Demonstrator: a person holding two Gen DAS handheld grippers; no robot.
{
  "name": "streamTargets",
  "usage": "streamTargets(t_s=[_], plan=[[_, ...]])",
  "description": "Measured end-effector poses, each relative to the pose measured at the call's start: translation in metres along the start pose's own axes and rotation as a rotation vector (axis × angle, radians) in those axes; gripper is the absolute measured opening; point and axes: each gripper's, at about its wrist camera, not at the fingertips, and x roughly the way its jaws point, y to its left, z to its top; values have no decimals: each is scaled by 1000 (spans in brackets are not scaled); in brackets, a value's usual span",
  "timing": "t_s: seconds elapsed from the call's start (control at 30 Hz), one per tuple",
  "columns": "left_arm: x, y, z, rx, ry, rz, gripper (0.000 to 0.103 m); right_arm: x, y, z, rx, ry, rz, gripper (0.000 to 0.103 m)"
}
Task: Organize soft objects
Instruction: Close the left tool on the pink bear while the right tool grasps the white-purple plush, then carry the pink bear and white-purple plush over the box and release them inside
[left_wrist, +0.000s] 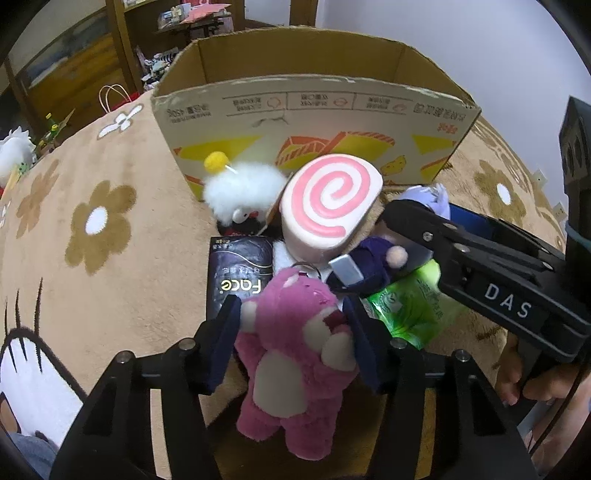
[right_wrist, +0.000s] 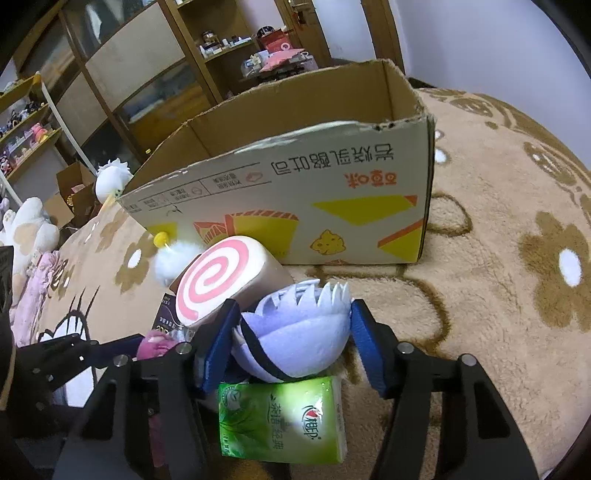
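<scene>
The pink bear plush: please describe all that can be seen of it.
The pink bear plush is fuzzy magenta, with a cream belly, cream paws and an open red mouth. A metal ring sits at its head. It lies face up on the brown flowered blanket, between the blue pads of the left gripper, which touch its sides. Its head rests against the black Face packet.

Right gripper (right_wrist: 293, 341) open around lilac-haired plush doll (right_wrist: 299, 338); green tissue pack (right_wrist: 282, 421) just below, cardboard box (right_wrist: 295, 192) ahead.

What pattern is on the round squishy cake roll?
A pink spiral on white, clearest in the left wrist view.
</scene>
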Motion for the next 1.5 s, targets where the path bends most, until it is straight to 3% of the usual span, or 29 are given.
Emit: streamTargets(t_s=[0.43,0.8,1.0,1.27,1.5], plan=[[-22,10,8,-18,-74,52,54,-31,-7,10,2,-75,-37,64],[-67,21,24,-73,-296,120,54,-59,-8,19,14,-169,-36,64],[-86,18,38,-64,-372,165,54,-73,-1,23,-11,-209,-56,64],[-96,11,54,-28,-445,189,54,-99,17,32,-79,-307,-203,64],[-104,5,69,-5,-511,191,54,-113,26,43,-116,-366,-227,64]])
